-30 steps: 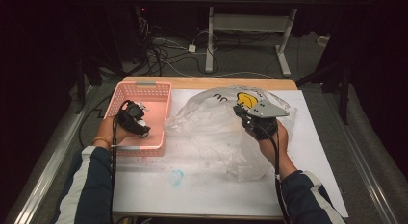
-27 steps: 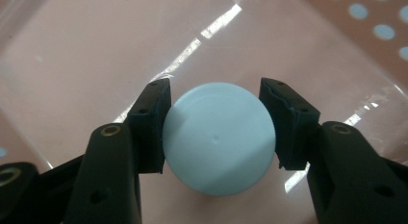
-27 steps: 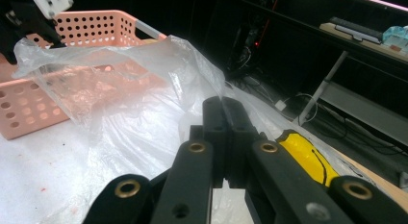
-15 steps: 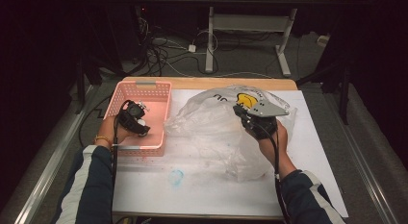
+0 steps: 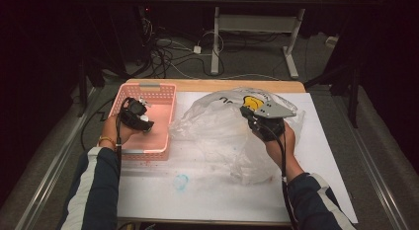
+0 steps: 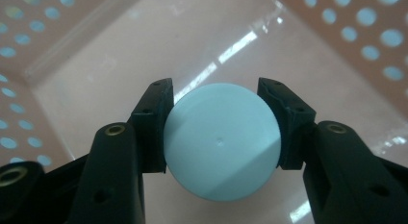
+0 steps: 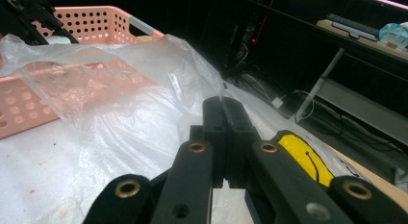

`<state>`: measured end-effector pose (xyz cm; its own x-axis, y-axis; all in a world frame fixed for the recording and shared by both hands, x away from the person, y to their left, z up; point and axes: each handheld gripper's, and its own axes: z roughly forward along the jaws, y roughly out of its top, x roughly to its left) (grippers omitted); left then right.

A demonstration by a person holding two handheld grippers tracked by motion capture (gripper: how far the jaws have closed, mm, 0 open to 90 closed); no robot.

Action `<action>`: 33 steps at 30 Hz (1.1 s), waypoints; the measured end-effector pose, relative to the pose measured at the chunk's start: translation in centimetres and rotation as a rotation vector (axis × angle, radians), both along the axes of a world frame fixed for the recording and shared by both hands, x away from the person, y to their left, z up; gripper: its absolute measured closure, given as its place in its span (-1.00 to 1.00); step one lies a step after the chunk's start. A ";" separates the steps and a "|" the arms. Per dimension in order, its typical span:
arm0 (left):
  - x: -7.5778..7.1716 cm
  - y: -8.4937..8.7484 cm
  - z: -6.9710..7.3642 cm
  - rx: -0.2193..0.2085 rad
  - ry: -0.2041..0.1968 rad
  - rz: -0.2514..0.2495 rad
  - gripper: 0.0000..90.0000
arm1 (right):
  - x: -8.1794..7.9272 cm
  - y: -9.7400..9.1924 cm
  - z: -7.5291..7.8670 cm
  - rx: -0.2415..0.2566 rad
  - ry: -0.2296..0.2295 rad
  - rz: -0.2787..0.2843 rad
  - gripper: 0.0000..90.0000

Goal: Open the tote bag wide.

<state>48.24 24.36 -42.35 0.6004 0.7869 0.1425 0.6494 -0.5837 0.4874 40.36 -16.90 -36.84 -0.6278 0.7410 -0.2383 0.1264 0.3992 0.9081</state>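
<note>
the left claw (image 6: 221, 101) is half spread and pinches a pale blue round cap (image 6: 222, 141) from both sides, inside the pink basket (image 5: 157, 89). the right claw (image 7: 224, 106) is pressed together on the clear plastic bag (image 5: 217, 129) over the tabletop (image 5: 222, 195).

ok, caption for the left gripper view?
Left gripper grips a pale blue ball over the pink basket floor.

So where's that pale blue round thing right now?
The blue disc sits clamped in the left tool, inside the pink basket at the table's left side, beside the plastic bag.
</note>
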 end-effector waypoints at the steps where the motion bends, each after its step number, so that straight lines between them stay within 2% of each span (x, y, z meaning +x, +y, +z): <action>1: -0.2 0.0 0.3 -0.012 -0.017 -0.006 0.06 | 0.0 -0.1 0.0 0.001 -0.002 0.000 1.00; 5: -1.6 -0.1 1.8 -0.096 -0.088 -0.023 0.06 | 0.0 -0.3 0.4 0.005 -0.009 -0.005 1.00; 8: -2.9 -0.1 3.0 -0.128 -0.166 -0.030 0.06 | 0.1 -0.4 0.8 0.009 -0.013 -0.009 1.00; 10: -3.9 0.0 3.9 -0.178 -0.207 -0.046 0.06 | 0.1 -0.4 1.1 0.008 -0.018 -0.012 1.00; 12: -4.9 -0.2 4.7 -0.207 -0.255 -0.060 0.06 | 0.2 -0.4 1.4 0.006 -0.021 -0.014 1.00; 14: -5.7 -0.5 5.3 -0.247 -0.285 -0.081 0.06 | 0.3 -0.3 1.7 0.005 -0.027 -0.018 1.00; 18: -7.1 -1.9 6.0 -0.280 -0.340 -0.129 0.07 | 0.6 0.0 2.5 0.005 -0.046 -0.032 1.00; 22: -8.5 -3.9 6.7 -0.328 -0.387 -0.192 0.07 | 0.8 0.4 2.4 -0.003 -0.038 -0.029 1.00; 27: -10.1 -7.3 7.3 -0.341 -0.425 -0.307 0.06 | 0.8 0.6 2.1 -0.001 -0.027 -0.022 1.00; 28: -10.4 -8.1 7.3 -0.340 -0.447 -0.326 0.06 | 0.8 0.6 2.0 -0.001 -0.023 -0.022 1.00; 29: -10.6 -8.9 7.1 -0.356 -0.436 -0.352 0.06 | 0.8 0.6 1.9 -0.007 -0.023 -0.018 1.00; 31: -11.0 -10.6 6.6 -0.349 -0.435 -0.393 0.07 | 0.7 0.6 1.7 -0.011 -0.017 -0.013 1.00; 33: -11.1 -12.4 5.9 -0.346 -0.407 -0.433 0.06 | 0.6 0.5 1.4 -0.016 -0.006 -0.012 1.00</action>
